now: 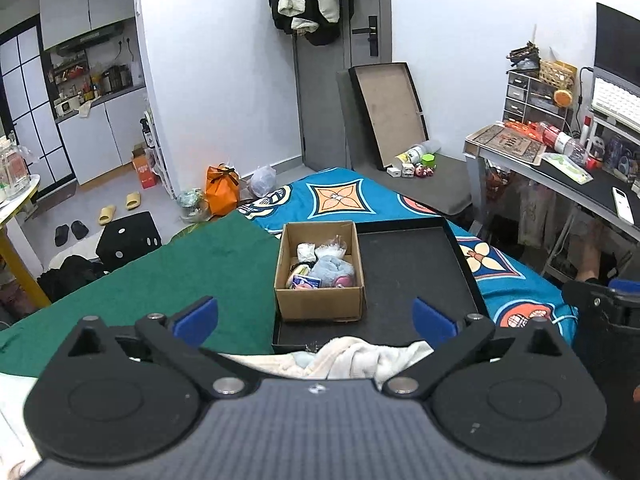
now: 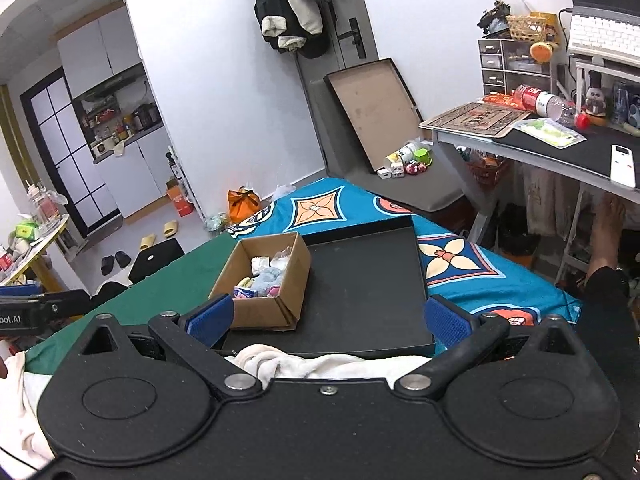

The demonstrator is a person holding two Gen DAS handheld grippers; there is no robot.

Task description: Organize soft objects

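Left wrist view: both grippers (image 1: 316, 316) (image 2: 326, 318) gape wide, empty, over the towel (image 1: 352, 356), box (image 1: 320, 272) just beyond it.

The room is bright, with soft, even light all over. The white wall (image 1: 224, 80) looks clean and a bit shiny near the far side. Shadows are weak; a dark patch sits under the table (image 2: 560, 216) on the right. The black tray (image 1: 416, 272) shows a dull grey sheen. Both pictures are round like a fish's eye, so straight lines bend near the edges, and the corners go black. The door (image 2: 344, 60) leans and curves. Things in the middle look sharp. The near black parts of each tool look a little soft. Far things in the kitchen (image 1: 88, 80) are small and hard to make out.
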